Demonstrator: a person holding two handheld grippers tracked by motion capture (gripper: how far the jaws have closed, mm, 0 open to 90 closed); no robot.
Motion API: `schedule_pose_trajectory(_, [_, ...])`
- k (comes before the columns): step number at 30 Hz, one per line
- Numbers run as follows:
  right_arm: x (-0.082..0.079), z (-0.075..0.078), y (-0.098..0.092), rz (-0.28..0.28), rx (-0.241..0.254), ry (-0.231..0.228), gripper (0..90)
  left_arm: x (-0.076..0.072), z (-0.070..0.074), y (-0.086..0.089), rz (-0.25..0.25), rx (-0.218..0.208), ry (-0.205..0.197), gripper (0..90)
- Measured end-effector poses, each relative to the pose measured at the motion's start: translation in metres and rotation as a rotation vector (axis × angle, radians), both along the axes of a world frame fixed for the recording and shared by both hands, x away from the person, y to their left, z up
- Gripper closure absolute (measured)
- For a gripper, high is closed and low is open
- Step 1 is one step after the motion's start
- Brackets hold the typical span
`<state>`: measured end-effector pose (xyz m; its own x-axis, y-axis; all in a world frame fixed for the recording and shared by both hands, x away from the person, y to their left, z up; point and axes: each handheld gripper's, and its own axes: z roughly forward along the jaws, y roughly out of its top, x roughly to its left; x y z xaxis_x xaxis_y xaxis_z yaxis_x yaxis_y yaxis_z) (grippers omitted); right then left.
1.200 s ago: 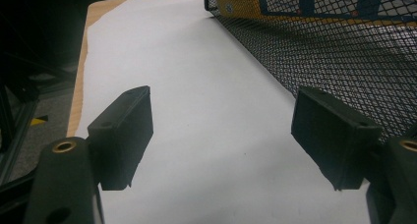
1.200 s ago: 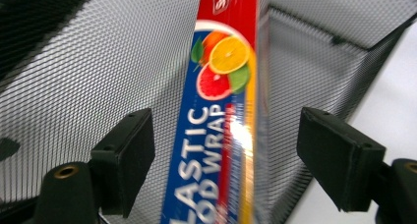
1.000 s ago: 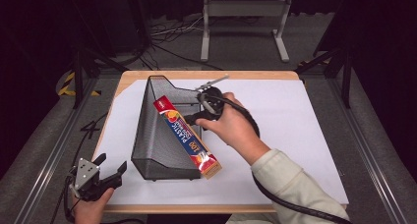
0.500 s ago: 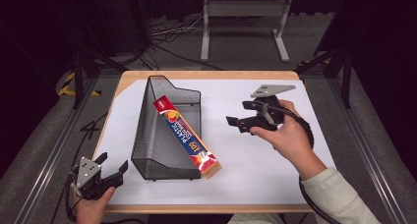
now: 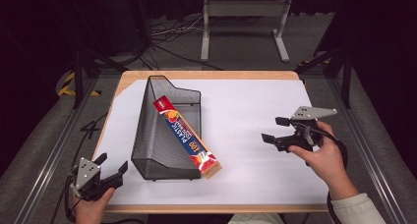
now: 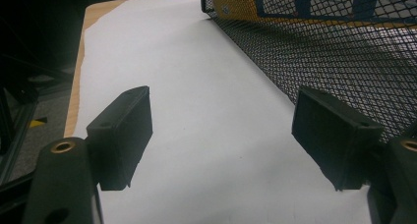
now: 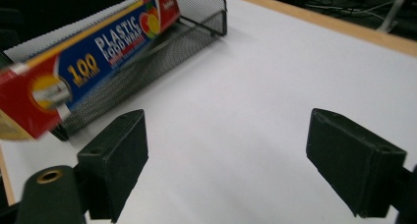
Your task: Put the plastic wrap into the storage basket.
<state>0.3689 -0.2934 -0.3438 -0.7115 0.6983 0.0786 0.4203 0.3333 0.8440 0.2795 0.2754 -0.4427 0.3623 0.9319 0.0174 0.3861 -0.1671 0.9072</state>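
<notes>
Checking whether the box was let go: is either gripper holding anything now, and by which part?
Nothing is held. The left gripper and right gripper both stand open over bare table; the plastic wrap box leans in the mesh tray.

The mesh basket (image 5: 164, 135) is the sole obstruction on the table (image 5: 246, 81). The plastic wrap box (image 5: 187, 138) leans across it, overhanging its near right corner. Right of the basket, white surface lies open; left, a narrower strip.
</notes>
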Motion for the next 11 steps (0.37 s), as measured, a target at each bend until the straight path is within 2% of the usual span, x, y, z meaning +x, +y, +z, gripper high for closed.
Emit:
schedule_pose_trajectory(4, [-0.003,-0.033,-0.027,-0.038,0.058,0.028,12.4,0.001,-0.001,0.000,-0.005,0.001,0.003,24.1])
schedule_pose_trajectory(7, [-0.003,-0.056,-0.039,-0.073,0.087,0.022,11.6,0.001,0.000,-0.001,-0.004,-0.004,-0.001,24.1])
schedule_pose_trajectory(9, [-0.002,-0.062,-0.043,-0.073,0.065,0.026,11.3,0.001,0.000,-0.001,-0.006,-0.004,-0.006,24.0])
schedule_pose_trajectory(11, [-0.001,-0.065,-0.045,-0.084,0.082,0.008,10.4,0.001,0.000,-0.001,-0.006,-0.006,-0.005,24.0])
